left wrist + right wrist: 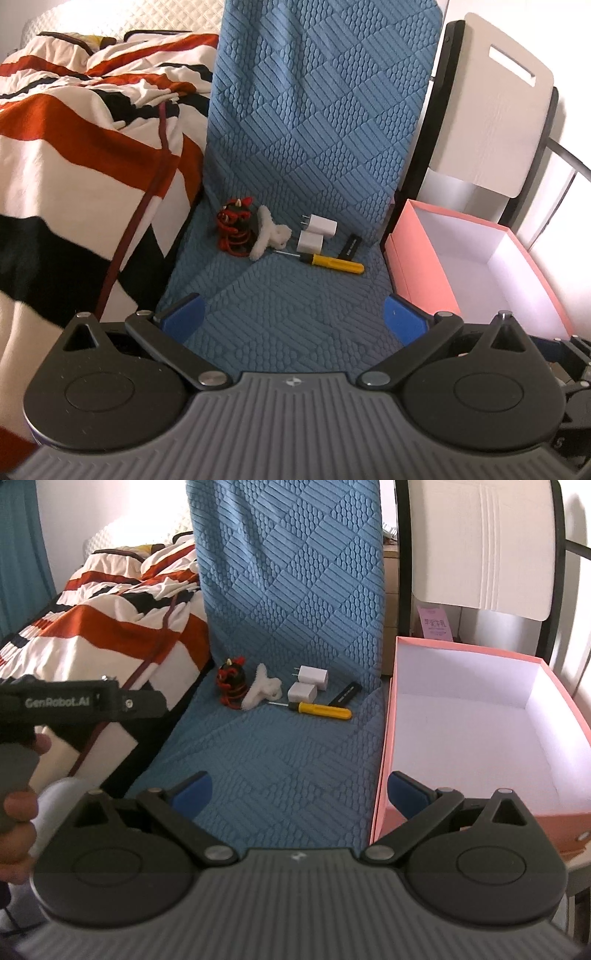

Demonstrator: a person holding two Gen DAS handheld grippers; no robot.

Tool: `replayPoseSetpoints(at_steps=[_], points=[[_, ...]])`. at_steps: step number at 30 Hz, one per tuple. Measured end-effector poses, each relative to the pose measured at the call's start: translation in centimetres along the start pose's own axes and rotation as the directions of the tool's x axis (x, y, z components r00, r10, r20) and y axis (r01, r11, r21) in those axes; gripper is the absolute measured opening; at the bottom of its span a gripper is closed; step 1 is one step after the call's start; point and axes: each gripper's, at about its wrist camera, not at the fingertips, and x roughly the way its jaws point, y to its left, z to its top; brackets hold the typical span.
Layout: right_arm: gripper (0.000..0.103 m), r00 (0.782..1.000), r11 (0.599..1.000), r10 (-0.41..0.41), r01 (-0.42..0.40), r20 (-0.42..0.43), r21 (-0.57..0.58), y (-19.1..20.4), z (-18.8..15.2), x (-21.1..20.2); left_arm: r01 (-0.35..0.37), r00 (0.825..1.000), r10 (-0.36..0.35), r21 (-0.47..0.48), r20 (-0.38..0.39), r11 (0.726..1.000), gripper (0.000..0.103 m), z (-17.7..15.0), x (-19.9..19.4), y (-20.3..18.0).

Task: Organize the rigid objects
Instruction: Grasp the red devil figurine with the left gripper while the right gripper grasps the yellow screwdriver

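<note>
At the bottom of each wrist view, a gripper shows its blue fingertips spread wide with nothing between them: the left gripper (pixel 293 317) over bare blue quilted cover (pixel 295 302), the right gripper (pixel 299 794) with its right fingertip (pixel 408 794) overlapping the near wall of the pink box (pixel 384 760). Lower left of the right view, a hand (pixel 16 812) grips the left tool's handle.

Mid-frame, at the seat's rear, the items lie in a loose row, well apart from both grippers: a red-and-black figure (pixel 236 225) on a coiled red cord, a white fluffy clip (pixel 267 232) touching it, two white plug chargers (pixel 317 232) side by side, a yellow-handled screwdriver (pixel 332 263) in front, and a black stick (pixel 349 246) with unreadable lettering.

Right of the seat, the box stands open, white-lined. A striped blanket (pixel 74 147) fills the left; a white chair back (pixel 491 103) the upper right.
</note>
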Motion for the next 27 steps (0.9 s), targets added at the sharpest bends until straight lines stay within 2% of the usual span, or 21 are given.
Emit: replayPoseSetpoints(at_steps=[6,10,20,24,27], points=[[0.103,1.0,1.0,0.013,-0.013,-0.003,0.003,-0.9,1.9,3.0,0.0,1.0,0.0,0.006,-0.013,1.0,0.103,1.6,3.2,0.9],[0.102,1.0,1.0,0.022,-0.022,-0.016,-0.01,-1.2,3.1,5.5,-0.027,1.0,0.027,0.018,-0.003,0.999,0.103,2.6,5.3,1.6],[0.1,0.996,0.998,0.051,-0.054,-0.074,-0.043,-1.4,5.8,12.2,-0.051,0.998,0.053,0.054,-0.03,0.997,0.103,4.7,12.8,3.5],[0.1,0.993,0.996,0.056,-0.063,-0.099,-0.064,-1.6,7.0,14.8,-0.055,0.996,0.058,0.041,-0.069,0.998,0.103,5.8,15.8,4.6],[0.1,0.991,0.992,0.066,-0.078,-0.12,-0.095,-1.6,7.7,16.8,-0.033,0.993,0.03,-0.025,-0.113,0.999,0.103,6.5,18.3,6.1]])
